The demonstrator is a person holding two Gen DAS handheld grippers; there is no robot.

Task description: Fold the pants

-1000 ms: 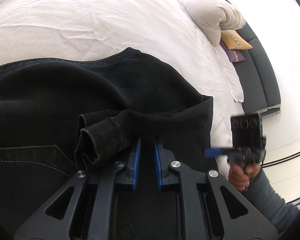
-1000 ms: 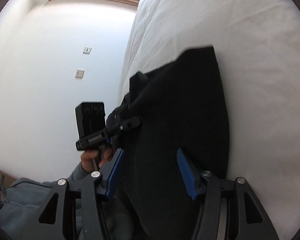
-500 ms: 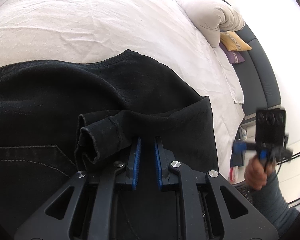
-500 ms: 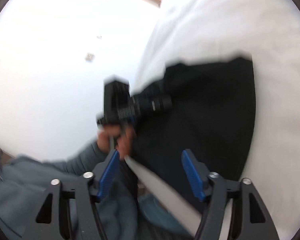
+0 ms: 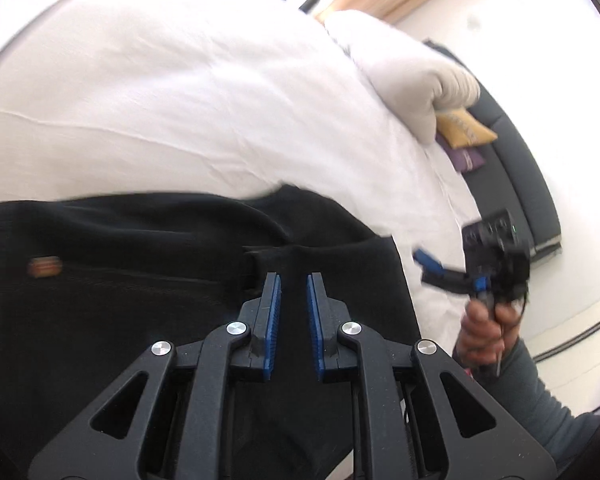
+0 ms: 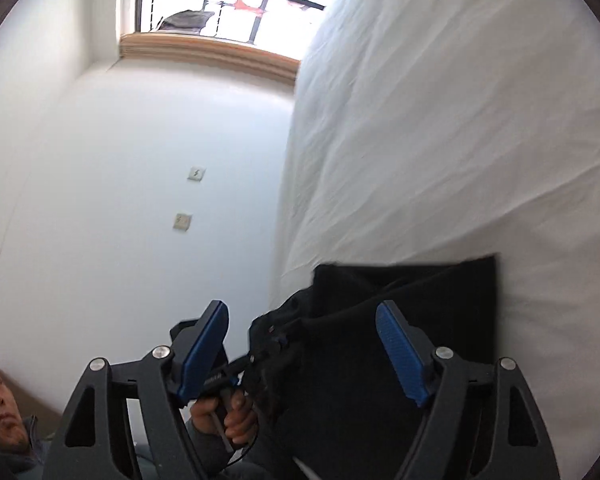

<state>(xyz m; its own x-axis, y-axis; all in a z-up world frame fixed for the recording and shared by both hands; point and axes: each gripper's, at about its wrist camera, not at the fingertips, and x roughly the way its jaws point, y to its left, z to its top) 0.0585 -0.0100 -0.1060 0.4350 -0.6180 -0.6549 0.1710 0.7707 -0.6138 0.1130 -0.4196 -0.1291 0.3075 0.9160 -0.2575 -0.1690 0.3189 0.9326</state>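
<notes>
Black pants lie on the white bed, also in the right wrist view. My left gripper sits low over the pants with a narrow gap between its blue pads; whether cloth is pinched between them does not show. A folded edge lies just ahead of its tips. My right gripper is wide open and empty, above the pants' edge near the bedside. It also shows in the left wrist view, off the right side of the pants.
A beige pillow lies at the bed's head, with a yellow cushion and a dark headboard beyond. A white wall with sockets and a window are to the left of the bed.
The bunched hem by my left gripper is gone from view and the cloth ahead lies flatter. The left view has tilted up. My right gripper has swung back toward the pants' edge, still open.
</notes>
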